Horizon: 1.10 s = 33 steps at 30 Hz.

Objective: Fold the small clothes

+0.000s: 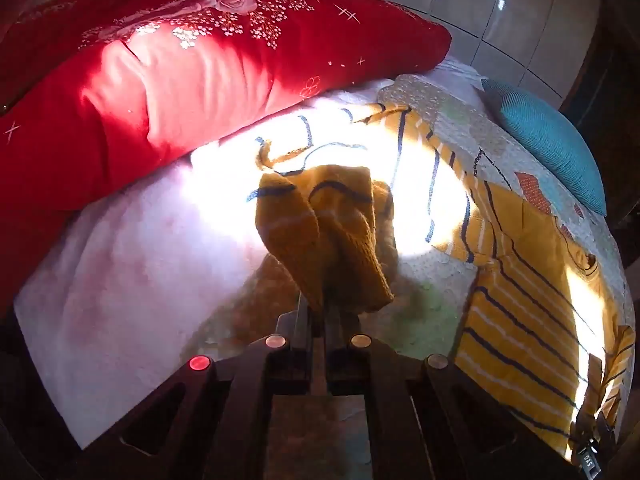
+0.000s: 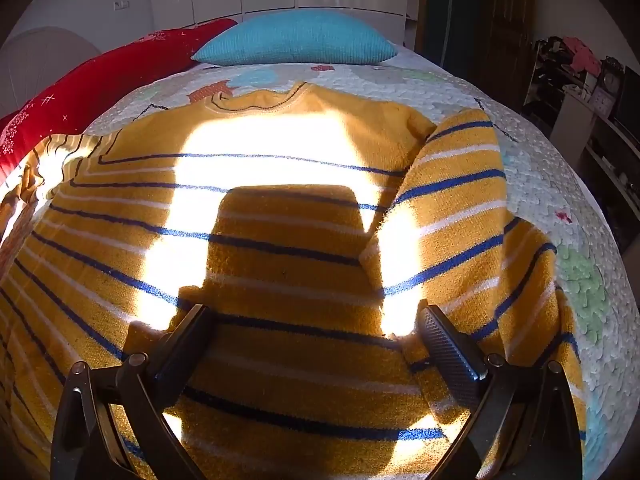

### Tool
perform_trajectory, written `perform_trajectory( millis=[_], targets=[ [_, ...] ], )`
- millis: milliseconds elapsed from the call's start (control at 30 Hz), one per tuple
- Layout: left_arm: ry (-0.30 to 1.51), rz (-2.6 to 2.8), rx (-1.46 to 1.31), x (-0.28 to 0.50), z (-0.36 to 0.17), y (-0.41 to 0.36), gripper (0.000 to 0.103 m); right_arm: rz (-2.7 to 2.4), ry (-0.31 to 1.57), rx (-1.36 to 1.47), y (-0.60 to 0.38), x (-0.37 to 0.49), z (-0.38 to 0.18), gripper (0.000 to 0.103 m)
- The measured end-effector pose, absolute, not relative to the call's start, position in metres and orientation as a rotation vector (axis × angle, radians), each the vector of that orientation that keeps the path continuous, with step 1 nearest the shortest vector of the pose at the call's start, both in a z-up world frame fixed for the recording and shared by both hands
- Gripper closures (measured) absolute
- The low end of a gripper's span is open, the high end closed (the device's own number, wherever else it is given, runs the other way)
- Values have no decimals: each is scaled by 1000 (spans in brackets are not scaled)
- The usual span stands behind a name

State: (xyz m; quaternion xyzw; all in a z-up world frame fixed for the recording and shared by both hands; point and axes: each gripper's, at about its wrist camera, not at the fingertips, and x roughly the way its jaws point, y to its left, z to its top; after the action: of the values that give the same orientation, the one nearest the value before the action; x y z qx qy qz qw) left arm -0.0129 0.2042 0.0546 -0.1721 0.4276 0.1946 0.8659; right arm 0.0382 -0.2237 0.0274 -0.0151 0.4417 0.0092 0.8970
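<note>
A small mustard-yellow knit sweater (image 2: 280,240) with blue and white stripes lies flat on the quilted bedspread, neck away from me. Its right sleeve (image 2: 452,200) is folded in over the body. My right gripper (image 2: 316,320) is open, its fingers (image 2: 448,344) just above the sweater's lower body, holding nothing. In the left wrist view my left gripper (image 1: 320,304) is shut on the cuff of the left sleeve (image 1: 324,232) and holds it lifted above the bed; the sweater body (image 1: 528,320) lies to the right.
A red floral duvet (image 1: 180,80) is bunched along the left side of the bed. A teal pillow (image 2: 296,40) sits at the head. A white blanket (image 1: 140,260) lies under the duvet. Shelves (image 2: 580,88) stand right of the bed.
</note>
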Motion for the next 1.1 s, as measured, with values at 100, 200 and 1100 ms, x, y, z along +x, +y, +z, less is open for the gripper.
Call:
perform_trajectory(
  millis=[100,200,1100],
  targets=[
    [900,473,-333,-48,65,223,99,19,917,-29,-223,39,28,0],
    [911,530,-315,-83,65,240,99,18,917,-30,-223,41,28,0],
    [753,74,-178,-116,95,57,28,-24,804,138,-343,55,112,7]
  ],
)
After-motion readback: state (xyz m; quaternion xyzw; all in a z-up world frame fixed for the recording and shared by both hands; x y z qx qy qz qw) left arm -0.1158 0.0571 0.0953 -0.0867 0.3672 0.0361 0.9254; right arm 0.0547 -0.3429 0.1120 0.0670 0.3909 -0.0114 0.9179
